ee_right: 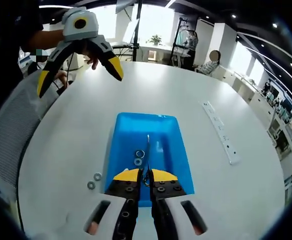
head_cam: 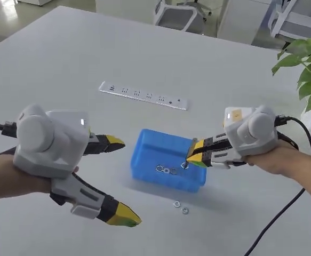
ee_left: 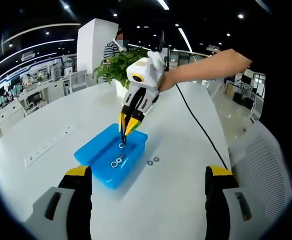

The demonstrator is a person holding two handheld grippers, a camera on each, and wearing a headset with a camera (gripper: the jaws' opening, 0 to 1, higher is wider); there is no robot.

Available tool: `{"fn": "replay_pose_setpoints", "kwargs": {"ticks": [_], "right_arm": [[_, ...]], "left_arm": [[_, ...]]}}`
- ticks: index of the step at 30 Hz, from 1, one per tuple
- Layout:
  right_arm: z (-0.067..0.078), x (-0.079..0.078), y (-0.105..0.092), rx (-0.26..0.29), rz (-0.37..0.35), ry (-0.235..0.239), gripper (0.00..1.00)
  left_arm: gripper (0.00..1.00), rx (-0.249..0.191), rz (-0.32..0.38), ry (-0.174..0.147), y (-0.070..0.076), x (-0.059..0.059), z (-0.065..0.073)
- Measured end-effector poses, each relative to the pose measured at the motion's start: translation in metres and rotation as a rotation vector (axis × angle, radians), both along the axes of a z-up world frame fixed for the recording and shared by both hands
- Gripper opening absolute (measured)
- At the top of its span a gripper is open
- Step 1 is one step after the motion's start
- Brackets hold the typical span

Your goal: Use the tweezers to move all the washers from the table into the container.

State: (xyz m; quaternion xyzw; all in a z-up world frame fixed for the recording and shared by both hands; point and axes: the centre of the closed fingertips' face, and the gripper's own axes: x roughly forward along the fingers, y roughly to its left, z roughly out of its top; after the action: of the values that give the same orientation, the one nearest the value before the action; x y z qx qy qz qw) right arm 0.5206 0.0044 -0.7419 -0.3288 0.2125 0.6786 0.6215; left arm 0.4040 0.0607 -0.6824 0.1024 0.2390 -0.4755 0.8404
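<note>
My right gripper [head_cam: 193,154] [ee_right: 146,176] is shut on thin metal tweezers [ee_right: 148,150], which point down into the blue container [head_cam: 150,146] [ee_left: 98,150] [ee_right: 130,127]. Several washers [head_cam: 166,170] [ee_right: 138,158] [ee_left: 116,162] lie on the container floor. One washer [head_cam: 184,166] sits right at the tweezer tips; I cannot tell whether it is pinched. Two washers [head_cam: 181,207] [ee_left: 153,161] [ee_right: 94,180] lie on the table just in front of the container. My left gripper [head_cam: 120,178] [ee_left: 148,172] is open with nothing between its jaws, hovering left of the container.
A white power strip [head_cam: 143,96] [ee_right: 220,131] lies on the table beyond the container. A green plant [head_cam: 310,69] stands at the table's right edge. The right gripper's cable [head_cam: 283,210] trails across the table at the right. Chairs [head_cam: 179,13] stand behind the far edge.
</note>
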Motion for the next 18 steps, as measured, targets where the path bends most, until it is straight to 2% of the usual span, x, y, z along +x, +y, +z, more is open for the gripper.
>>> {"fn": "replay_pose_setpoints", "kwargs": {"ticks": [2, 7, 10, 13, 15, 18], "right_arm": [[-0.004, -0.002, -0.001, -0.004, 0.0, 0.007, 0.07], [-0.01, -0.006, -0.001, -0.014, 0.004, 0.022, 0.07], [-0.01, -0.006, 0.0, -0.004, -0.002, 0.03, 0.08], [-0.01, -0.006, 0.0, -0.004, -0.005, 0.033, 0.08], [-0.01, -0.006, 0.0, -0.004, -0.003, 0.031, 0.08], [-0.01, -0.006, 0.0, -0.003, -0.002, 0.029, 0.08]], "left_arm": [[0.99, 0.012, -0.005, -0.01, -0.002, 0.004, -0.001], [0.89, 0.016, -0.001, -0.039, -0.005, 0.017, -0.001], [0.84, 0.004, 0.009, -0.078, -0.009, 0.03, 0.005], [0.73, 0.015, 0.004, -0.085, -0.011, 0.038, 0.005], [0.67, 0.033, 0.001, -0.101, -0.012, 0.046, 0.004], [0.6, 0.028, -0.001, -0.1, -0.016, 0.055, 0.004]]}}
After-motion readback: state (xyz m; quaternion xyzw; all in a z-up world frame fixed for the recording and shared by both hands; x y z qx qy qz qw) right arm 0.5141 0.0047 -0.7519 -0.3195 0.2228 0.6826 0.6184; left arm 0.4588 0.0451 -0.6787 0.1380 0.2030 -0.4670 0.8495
